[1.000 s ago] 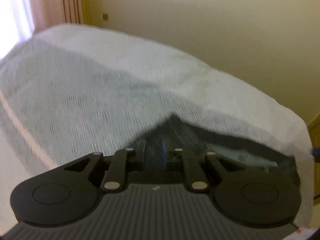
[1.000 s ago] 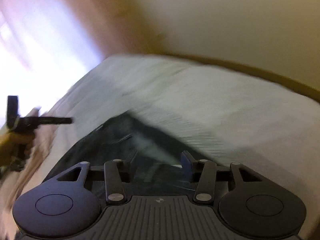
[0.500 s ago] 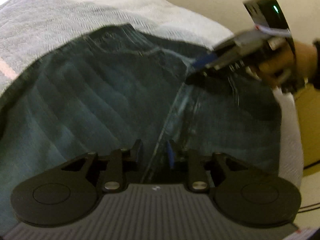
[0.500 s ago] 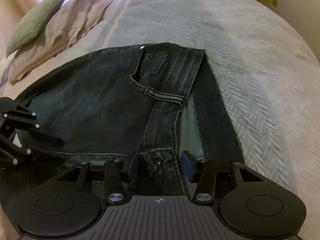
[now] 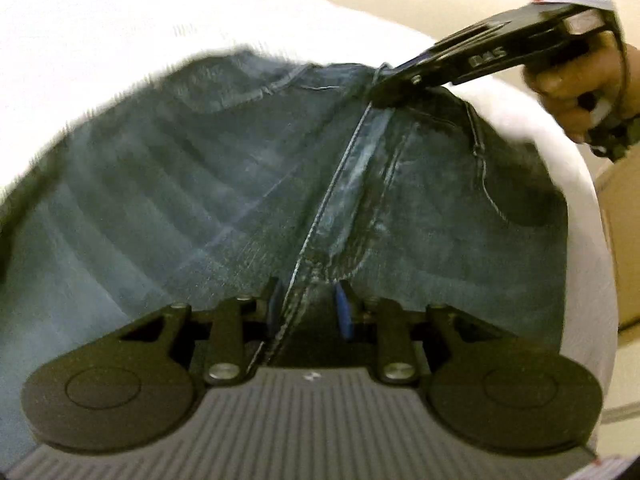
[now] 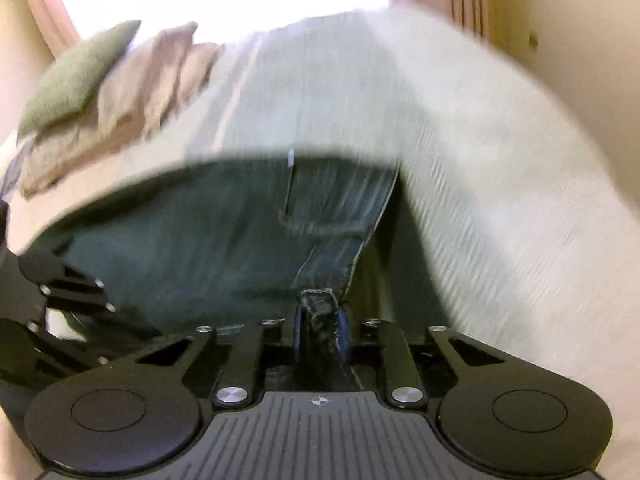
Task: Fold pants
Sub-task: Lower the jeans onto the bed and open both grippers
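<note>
Lying spread on a pale woven bedspread (image 5: pixel 120 40), the dark denim pants (image 5: pixel 200 200) cover much of the near part of the bed, with the waistband toward the bed's far edge in the left wrist view and a lighter, worn seam (image 5: pixel 352 184) running down the cloth to the camera. The left gripper (image 5: pixel 307 308) sits low at the near end of this seam; its blue-padded fingers (image 5: pixel 343 312) stand a little apart with the seam ridge passing between them, and whether they pinch the cloth cannot be told. The right gripper (image 5: pixel 394 94), held by a person's hand (image 5: pixel 580 92) at the upper right of that view, meets the pants at the waistband end of the same seam. In the right wrist view its jaws are closed on a raised fold of denim (image 6: pixel 322 320), clamped between the blue pads and standing upright between them. Beyond the fold, the pants extend toward the bed's middle, a curved pocket edge (image 6: pixel 316 228) showing on them. The left gripper's black linkage (image 6: pixel 72 300) appears at the left border of this view, resting against the denim. A green pillow (image 6: pixel 76 76) and a beige pillow (image 6: pixel 152 76) lie at the bed's far left corner, below a bright window with pink curtains (image 6: pixel 44 12). Both views are motion-blurred.
</note>
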Action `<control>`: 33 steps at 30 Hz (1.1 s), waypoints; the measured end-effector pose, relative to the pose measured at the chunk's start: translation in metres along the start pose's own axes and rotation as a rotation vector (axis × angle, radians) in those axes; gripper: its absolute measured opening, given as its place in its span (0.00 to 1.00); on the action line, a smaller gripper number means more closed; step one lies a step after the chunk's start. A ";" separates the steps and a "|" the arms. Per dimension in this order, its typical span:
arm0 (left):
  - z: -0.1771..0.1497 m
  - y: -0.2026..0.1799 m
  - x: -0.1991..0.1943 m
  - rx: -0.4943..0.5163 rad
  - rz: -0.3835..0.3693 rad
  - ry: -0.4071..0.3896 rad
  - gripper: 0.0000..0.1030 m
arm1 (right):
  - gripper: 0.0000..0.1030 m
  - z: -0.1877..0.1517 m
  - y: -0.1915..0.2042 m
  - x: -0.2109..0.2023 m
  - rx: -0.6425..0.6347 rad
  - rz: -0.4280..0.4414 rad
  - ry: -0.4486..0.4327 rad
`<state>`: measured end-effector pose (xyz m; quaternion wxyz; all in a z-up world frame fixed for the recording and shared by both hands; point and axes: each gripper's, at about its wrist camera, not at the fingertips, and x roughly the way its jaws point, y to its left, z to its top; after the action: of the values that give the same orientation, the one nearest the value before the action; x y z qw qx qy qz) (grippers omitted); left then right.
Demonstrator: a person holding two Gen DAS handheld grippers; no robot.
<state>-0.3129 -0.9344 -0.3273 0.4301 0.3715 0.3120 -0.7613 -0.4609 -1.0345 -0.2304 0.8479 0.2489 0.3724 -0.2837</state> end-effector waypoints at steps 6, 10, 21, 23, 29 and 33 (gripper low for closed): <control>0.036 0.007 0.027 -0.020 -0.001 -0.031 0.22 | 0.16 0.014 -0.038 0.026 -0.017 -0.126 0.013; 0.022 0.016 0.025 -0.064 0.015 0.001 0.22 | 0.47 -0.006 -0.056 0.056 0.115 -0.157 0.078; -0.126 0.038 -0.161 -0.299 0.211 -0.044 0.22 | 0.54 -0.035 0.051 -0.025 0.112 -0.325 -0.036; -0.165 0.054 -0.200 -0.359 0.276 -0.038 0.24 | 0.54 -0.041 0.093 -0.026 0.107 -0.259 -0.019; -0.272 0.118 -0.285 -0.446 0.494 0.000 0.33 | 0.55 -0.041 0.220 0.000 -0.005 -0.096 0.034; -0.340 0.184 -0.319 -0.459 0.595 0.020 0.45 | 0.56 -0.035 0.298 0.039 -0.130 -0.036 0.051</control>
<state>0.0642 -0.6091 -0.2698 0.7015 0.3473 0.3572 -0.5096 -0.2574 -0.8103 -0.2182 0.8472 0.1939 0.4160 -0.2677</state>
